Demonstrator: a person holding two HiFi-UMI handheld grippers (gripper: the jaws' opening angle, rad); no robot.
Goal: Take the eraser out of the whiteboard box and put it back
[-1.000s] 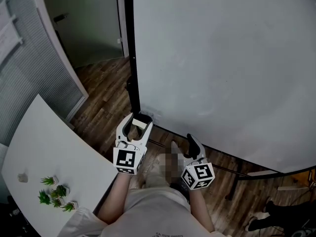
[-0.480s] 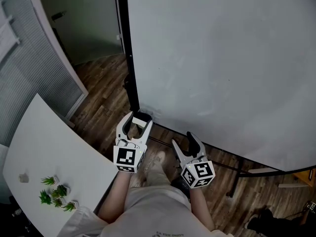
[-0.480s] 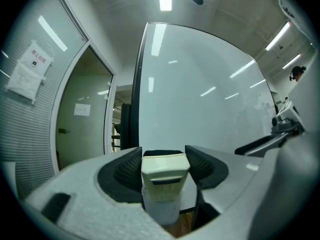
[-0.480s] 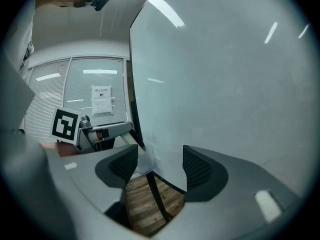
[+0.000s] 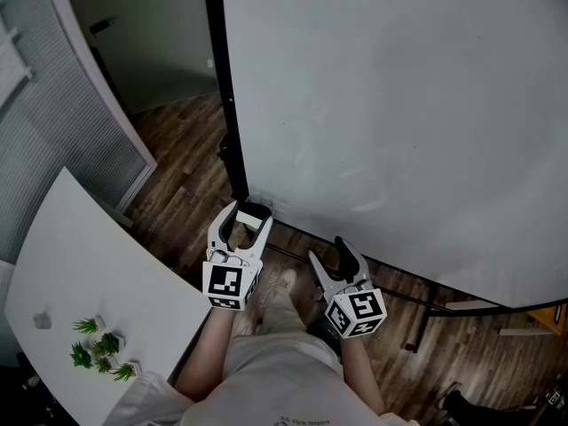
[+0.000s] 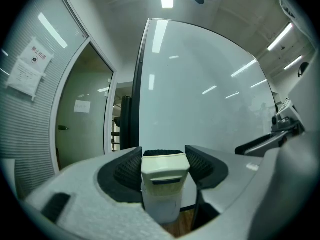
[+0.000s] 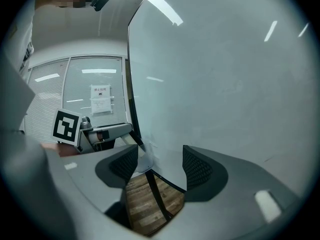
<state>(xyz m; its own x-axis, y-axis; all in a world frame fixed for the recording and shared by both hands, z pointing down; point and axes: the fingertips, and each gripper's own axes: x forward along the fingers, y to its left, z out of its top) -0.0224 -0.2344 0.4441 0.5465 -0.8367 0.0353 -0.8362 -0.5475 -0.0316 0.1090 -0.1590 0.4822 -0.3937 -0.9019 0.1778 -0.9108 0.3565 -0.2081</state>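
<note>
A cream eraser [image 6: 165, 176] with a dark felt face sits between the pads of my left gripper [image 6: 164, 159], which is shut on it. In the head view that gripper [image 5: 241, 224] holds the eraser [image 5: 249, 221] close to the lower left corner of the big whiteboard [image 5: 399, 105]. I cannot make out the whiteboard box. My right gripper [image 5: 333, 251] hangs a little to the right, in front of the board's bottom edge. Its jaws stand open and only board and floor show between them [image 7: 159, 166]. The left gripper [image 7: 100, 131] shows at the left of the right gripper view.
The board's black post [image 5: 226, 105] runs up its left edge, and stand bars [image 5: 417, 304] cross the wooden floor below. A white table [image 5: 80, 273] with small green plants [image 5: 98, 349] is at the lower left. A partition with blinds [image 5: 53, 131] and a doorway lie behind.
Both grippers and the eraser have kept their places. Only the head view has drifted slightly.
</note>
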